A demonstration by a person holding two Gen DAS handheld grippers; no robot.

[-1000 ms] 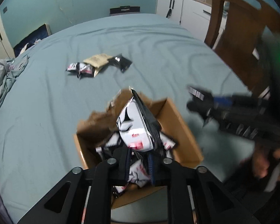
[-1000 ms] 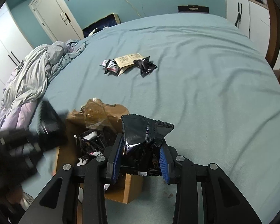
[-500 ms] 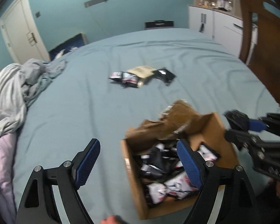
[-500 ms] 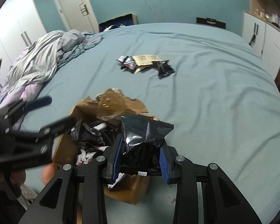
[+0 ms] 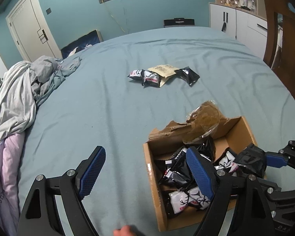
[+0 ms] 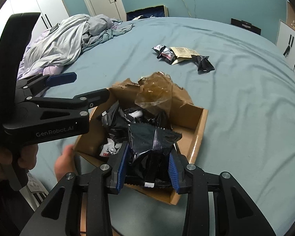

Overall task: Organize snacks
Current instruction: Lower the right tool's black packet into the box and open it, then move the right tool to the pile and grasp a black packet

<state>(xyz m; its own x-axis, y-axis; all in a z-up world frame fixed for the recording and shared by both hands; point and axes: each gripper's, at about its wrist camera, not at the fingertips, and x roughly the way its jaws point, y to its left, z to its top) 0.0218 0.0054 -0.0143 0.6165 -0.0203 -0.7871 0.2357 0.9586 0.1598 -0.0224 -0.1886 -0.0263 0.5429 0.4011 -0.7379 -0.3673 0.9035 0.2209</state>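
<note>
An open cardboard box [image 5: 152, 179] [image 6: 199, 122] sits on the blue bed near its front edge and holds several black-and-white snack packets [image 5: 180, 197]. My left gripper [image 5: 145, 165] is open and empty, its right finger over the box's left part; it also shows in the right wrist view [image 6: 82, 86]. My right gripper [image 6: 147, 157] is shut on a black snack packet [image 6: 152, 149] and holds it over the box's near side; it shows in the left wrist view [image 5: 251, 159]. More packets [image 5: 149, 76] [image 6: 166, 54], a beige sachet [image 5: 163, 71] and a black packet [image 5: 187, 75] [image 6: 204, 64] lie farther out on the bed.
Crumpled grey and lilac bedding [image 5: 15, 102] [image 6: 63, 43] lies at the left. A wooden chair [image 5: 283, 45] stands by the bed's right edge, white cabinets [image 5: 238, 25] behind it. Torn brown flap and clear wrap [image 6: 157, 90] stick up at the box's far side.
My left gripper let its black-and-white packet go into the box, opened wide and shifted left. My right gripper moved over the box with its black packet.
</note>
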